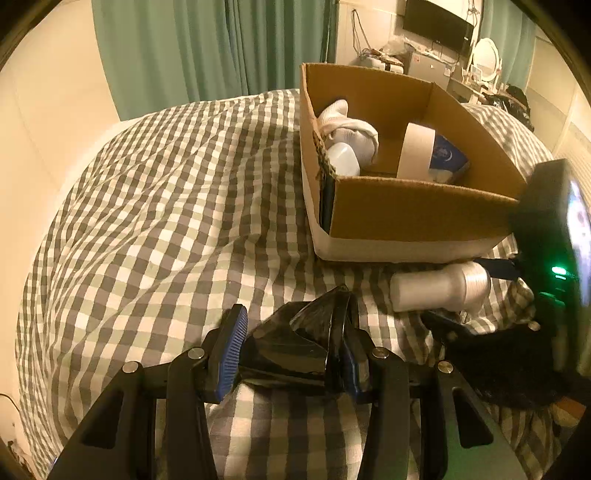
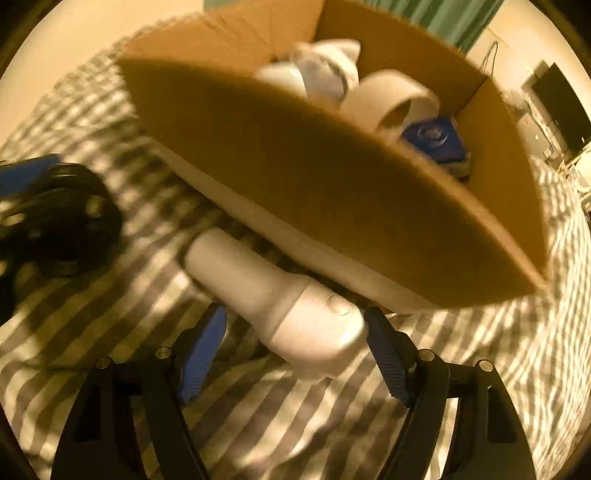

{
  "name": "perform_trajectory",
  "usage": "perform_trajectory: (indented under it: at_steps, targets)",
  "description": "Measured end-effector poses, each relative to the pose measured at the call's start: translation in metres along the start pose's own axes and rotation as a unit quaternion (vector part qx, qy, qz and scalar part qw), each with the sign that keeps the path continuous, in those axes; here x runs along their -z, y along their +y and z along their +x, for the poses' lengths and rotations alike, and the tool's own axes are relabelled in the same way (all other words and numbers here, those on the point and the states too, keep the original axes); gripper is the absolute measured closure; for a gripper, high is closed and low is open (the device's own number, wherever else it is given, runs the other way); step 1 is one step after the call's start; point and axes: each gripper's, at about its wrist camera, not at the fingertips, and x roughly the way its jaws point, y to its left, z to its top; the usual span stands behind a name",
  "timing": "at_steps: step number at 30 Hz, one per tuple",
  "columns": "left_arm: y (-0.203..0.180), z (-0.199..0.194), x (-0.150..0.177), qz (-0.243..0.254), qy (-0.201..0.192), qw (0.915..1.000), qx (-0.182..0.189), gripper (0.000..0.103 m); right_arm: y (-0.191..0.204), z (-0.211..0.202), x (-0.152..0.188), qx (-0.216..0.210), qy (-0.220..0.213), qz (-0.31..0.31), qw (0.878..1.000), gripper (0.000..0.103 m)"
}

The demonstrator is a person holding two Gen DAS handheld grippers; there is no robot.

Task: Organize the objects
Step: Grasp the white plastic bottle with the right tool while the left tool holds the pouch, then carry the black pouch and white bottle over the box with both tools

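Note:
A cardboard box [image 1: 406,214] stands on the checked bed cover [image 1: 147,192]. In it lie a white sock bundle [image 1: 351,129], a small white bottle [image 1: 343,158], a tape roll [image 1: 415,151] and a blue packet [image 1: 448,155]. My left gripper [image 1: 291,350] is shut on a shiny black folded object [image 1: 295,347] low over the cover. A white bottle [image 1: 436,291] lies against the box's near wall. In the right wrist view my right gripper [image 2: 295,350] is open around that bottle's cap end [image 2: 317,325]; the box [image 2: 332,184] is just beyond.
The right gripper's body [image 1: 554,258] with a green light stands at the right of the left wrist view. Green curtains [image 1: 207,44] hang behind the bed. A dresser with a TV [image 1: 439,22] and a mirror is at the far right. The left gripper [image 2: 55,221] shows left in the right wrist view.

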Motion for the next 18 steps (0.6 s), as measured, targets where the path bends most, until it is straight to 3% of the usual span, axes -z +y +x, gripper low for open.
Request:
perform_trajectory:
  at_steps: [3,10,18]
  targets:
    - [-0.003,0.001,0.001,0.005,0.003,1.0,-0.005,0.056,0.005,0.003,-0.001,0.018,-0.001,-0.01,1.0,0.044]
    - [-0.006,-0.002,0.004,0.013,0.0,0.9998,-0.012,0.056,0.003,-0.017,0.008,0.018,-0.031,0.005,0.999,0.045]
    - [-0.02,-0.031,0.005,0.032,-0.033,0.9989,-0.012,0.056,-0.008,-0.069,0.019,0.008,-0.08,0.043,0.996,0.045]
